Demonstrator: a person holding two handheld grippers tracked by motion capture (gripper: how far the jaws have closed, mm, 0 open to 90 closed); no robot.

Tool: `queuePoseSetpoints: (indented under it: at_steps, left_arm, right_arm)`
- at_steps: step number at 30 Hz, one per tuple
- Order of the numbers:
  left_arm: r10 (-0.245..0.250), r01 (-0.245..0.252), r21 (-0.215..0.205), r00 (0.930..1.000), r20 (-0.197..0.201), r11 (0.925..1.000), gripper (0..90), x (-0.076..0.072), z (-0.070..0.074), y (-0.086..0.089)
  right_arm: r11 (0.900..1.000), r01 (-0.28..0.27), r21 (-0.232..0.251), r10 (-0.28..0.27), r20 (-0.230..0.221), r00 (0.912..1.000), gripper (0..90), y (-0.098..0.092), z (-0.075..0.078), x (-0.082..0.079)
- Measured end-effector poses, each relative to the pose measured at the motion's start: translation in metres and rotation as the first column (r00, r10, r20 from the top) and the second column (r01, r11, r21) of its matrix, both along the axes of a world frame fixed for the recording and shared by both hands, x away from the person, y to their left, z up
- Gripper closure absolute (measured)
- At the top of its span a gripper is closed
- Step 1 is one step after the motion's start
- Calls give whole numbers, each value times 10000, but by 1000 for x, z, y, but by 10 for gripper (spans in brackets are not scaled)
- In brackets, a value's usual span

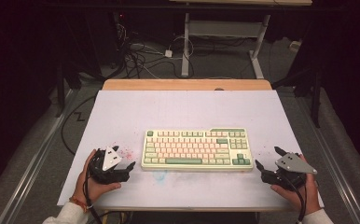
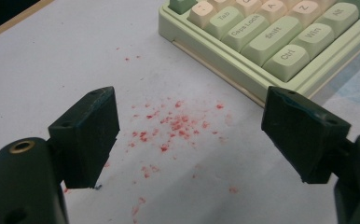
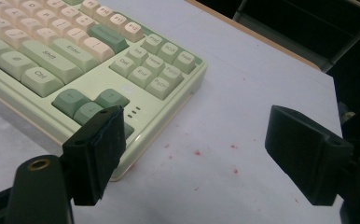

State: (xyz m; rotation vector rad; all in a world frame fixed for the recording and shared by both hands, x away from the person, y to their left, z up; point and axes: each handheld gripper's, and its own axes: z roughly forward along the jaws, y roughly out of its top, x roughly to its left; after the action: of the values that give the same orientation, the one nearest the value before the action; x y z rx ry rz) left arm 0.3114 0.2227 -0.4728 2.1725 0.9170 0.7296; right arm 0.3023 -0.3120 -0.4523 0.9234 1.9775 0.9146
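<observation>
At mid-table on the white mat (image 1: 122,107): a green-and-cream mechanical keyboard (image 1: 197,149), lying square to the near edge, long side facing the person, within easy reach from both ends. Flanking it, left gripper (image 1: 126,158) just off its left end and right gripper (image 1: 266,158) just off its right end, each tipped inward toward the nearest short side, apparently set for a two-sided pickup or slide of the case. Jaws released and spread wide on both, nothing between them, no contact with the keyboard. Under the left jaws, scattered red crumbs (image 2: 173,123) on bare mat, with the Ctrl corner (image 2: 287,58) ahead and to one side. Ahead of the right jaws, the arrow-key corner (image 3: 122,121), partly behind one jaw, so probably the nearer approach. Beyond the mat, the wooden table edge (image 1: 187,84). Likely start of work, grip not yet taken.
</observation>
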Motion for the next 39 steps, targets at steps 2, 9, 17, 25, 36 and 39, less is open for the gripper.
queuePoseSetpoints:
  at_steps: [2, 9, 17, 25, 36, 39]
  left_arm:
    - [5, -5, -30, 10000, 16, 10000, 177, 0, 0, 0]
    - [-25, 26, -72, 10000, 86, 10000, 179, -3, 2, 1]
    - [-80, 80, -68, 10000, 57, 9999, 179, -4, 1, 2]
    - [-72, 73, -112, 9999, 124, 9999, 184, -8, 3, 2]
    - [37, -36, 108, 9999, -101, 9999, 185, -6, 0, 2]
    - [24, -23, 117, 9999, -112, 9999, 187, -7, 0, 1]
  right_arm:
    - [10000, -9, 4, 9, -22, 10000, 206, 0, 0, 0]
    - [9999, -137, -64, 137, -99, 9999, 253, 2, 2, 0]
    - [9964, -735, 425, 745, -234, 9969, 316, 1, 9, -4]
    - [9950, -876, 482, 885, -168, 9959, 368, 4, 14, -3]
    - [9849, -1487, 886, 1533, -477, 9870, 631, 28, 25, 13]
    - [9763, -1969, 901, 2048, -881, 9748, 786, 39, 25, 21]
